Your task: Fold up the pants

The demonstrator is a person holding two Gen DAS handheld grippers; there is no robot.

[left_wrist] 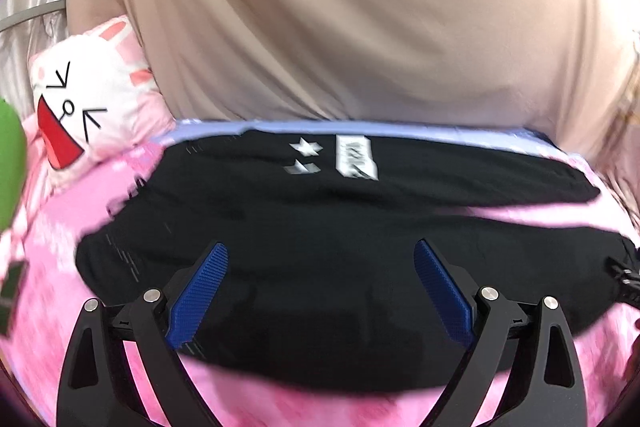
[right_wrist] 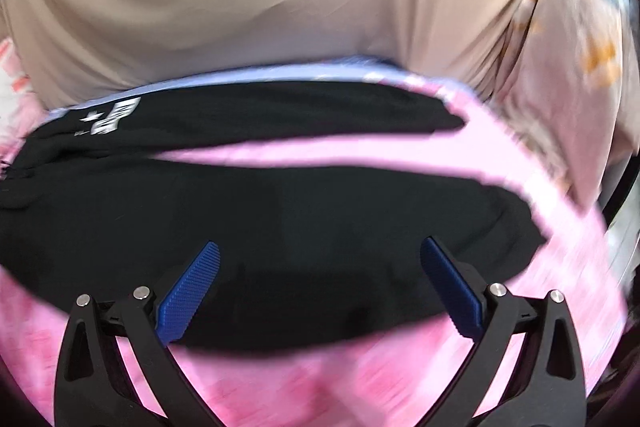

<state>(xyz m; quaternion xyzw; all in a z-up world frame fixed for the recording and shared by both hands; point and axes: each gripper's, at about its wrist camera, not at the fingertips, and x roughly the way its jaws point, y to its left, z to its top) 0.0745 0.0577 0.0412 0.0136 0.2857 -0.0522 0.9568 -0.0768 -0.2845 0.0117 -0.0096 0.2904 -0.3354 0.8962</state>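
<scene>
- Person (left_wrist: 340, 19) in a beige top fills the far side of both views, standing or leaning right at the far edge of the bedding; no face in view.
- Pink patterned bedding (left_wrist: 248, 407) carries everything. I take it for a bed or a padded surface and cannot tell which. A lavender strip runs along its far edge.
- Black pants (left_wrist: 320, 247) lie flat on the pink bedding, spread wide across both views. White printed logo (left_wrist: 332, 159) sits near the far edge, toward the person.
- In the right view the pants (right_wrist: 260, 219) show two legs parted, a wedge of pink between them. I judge no fold is made yet, or at most the garment is laid out and smoothed.
- What remains, as I read it: bring one leg over the other, then fold lengthwise to a compact stack. Nearly all the work is ahead.
- Rabbit-face cushion (left_wrist: 84, 107) off to the left, clear of the pants; a green shape at the left rim, unidentified.
- Left gripper (left_wrist: 320, 263) over the near hem, jaws spread wide, holding nothing.
- Right gripper (right_wrist: 320, 259) likewise over the near leg, jaws released and empty.
- Frames are motion-blurred; contact with the cloth I cannot confirm.
</scene>
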